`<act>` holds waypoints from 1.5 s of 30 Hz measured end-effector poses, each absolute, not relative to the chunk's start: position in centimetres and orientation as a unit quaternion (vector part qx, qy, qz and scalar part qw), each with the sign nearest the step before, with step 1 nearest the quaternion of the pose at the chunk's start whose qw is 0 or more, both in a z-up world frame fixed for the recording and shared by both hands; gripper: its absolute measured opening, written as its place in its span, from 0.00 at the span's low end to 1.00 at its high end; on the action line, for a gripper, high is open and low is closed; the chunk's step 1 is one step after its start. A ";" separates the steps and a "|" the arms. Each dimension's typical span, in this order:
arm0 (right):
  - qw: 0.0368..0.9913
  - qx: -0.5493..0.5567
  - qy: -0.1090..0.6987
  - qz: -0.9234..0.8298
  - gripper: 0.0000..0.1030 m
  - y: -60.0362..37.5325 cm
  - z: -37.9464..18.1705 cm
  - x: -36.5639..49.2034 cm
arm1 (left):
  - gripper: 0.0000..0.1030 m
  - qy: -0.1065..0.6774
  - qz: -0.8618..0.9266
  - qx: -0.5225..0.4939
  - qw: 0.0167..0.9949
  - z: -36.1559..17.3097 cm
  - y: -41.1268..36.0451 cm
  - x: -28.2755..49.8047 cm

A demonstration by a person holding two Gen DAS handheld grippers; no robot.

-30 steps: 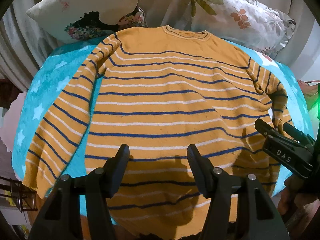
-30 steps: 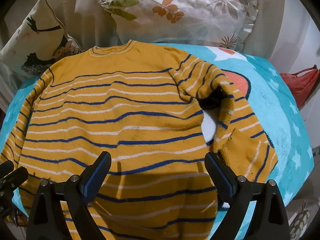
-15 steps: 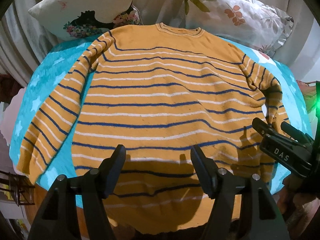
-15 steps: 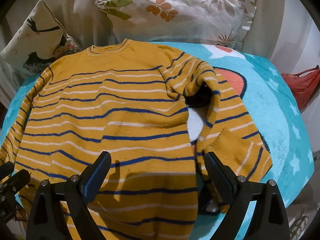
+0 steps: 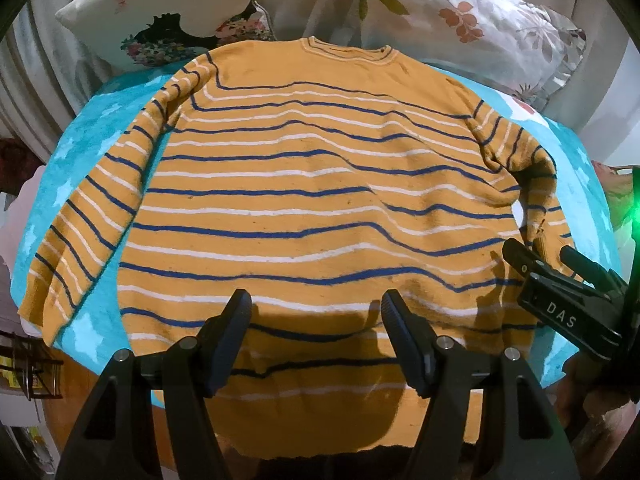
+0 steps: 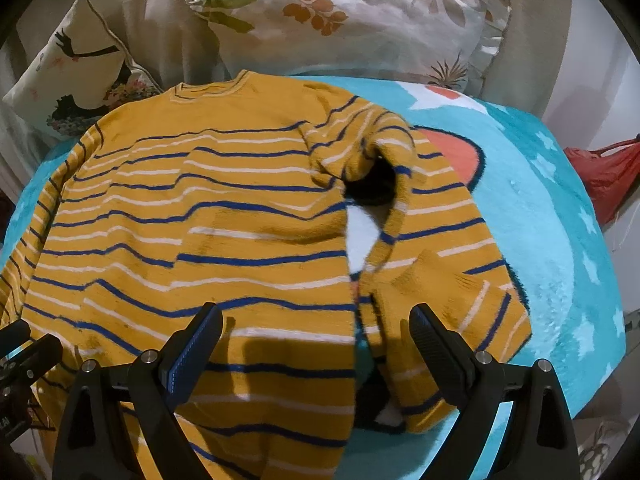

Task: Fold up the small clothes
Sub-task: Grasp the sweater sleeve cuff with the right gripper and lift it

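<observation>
A mustard-yellow sweater (image 5: 304,208) with blue and white stripes lies spread flat on a turquoise blanket (image 5: 96,136), collar away from me; its hem hangs over the near edge. It also shows in the right wrist view (image 6: 208,240). Its left sleeve (image 5: 84,236) lies straight. Its right sleeve (image 6: 424,248) is bunched and bent beside the body. My left gripper (image 5: 316,320) is open and empty above the hem. My right gripper (image 6: 316,332) is open and empty above the lower right of the body; it also shows in the left wrist view (image 5: 548,256).
Two patterned pillows (image 6: 352,20) (image 5: 160,12) lean against the wall behind the blanket (image 6: 560,220). A red bag (image 6: 608,172) hangs at the far right. A wire rack (image 5: 28,368) shows low at the left.
Both grippers have drawn back toward me and the sweater has slid nearer, so more of its hem hangs over the near edge. The jaws have stayed open.
</observation>
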State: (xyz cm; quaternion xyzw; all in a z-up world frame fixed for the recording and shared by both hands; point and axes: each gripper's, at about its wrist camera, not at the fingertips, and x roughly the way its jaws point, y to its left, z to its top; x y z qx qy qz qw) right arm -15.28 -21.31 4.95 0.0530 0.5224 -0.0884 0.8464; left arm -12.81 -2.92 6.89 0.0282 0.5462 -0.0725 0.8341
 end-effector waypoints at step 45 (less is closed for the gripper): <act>0.818 0.169 0.495 -0.238 0.17 -45.5 6.0 -21.1 | 0.66 0.569 -0.032 -0.029 0.821 5.1 -2.5 -11.1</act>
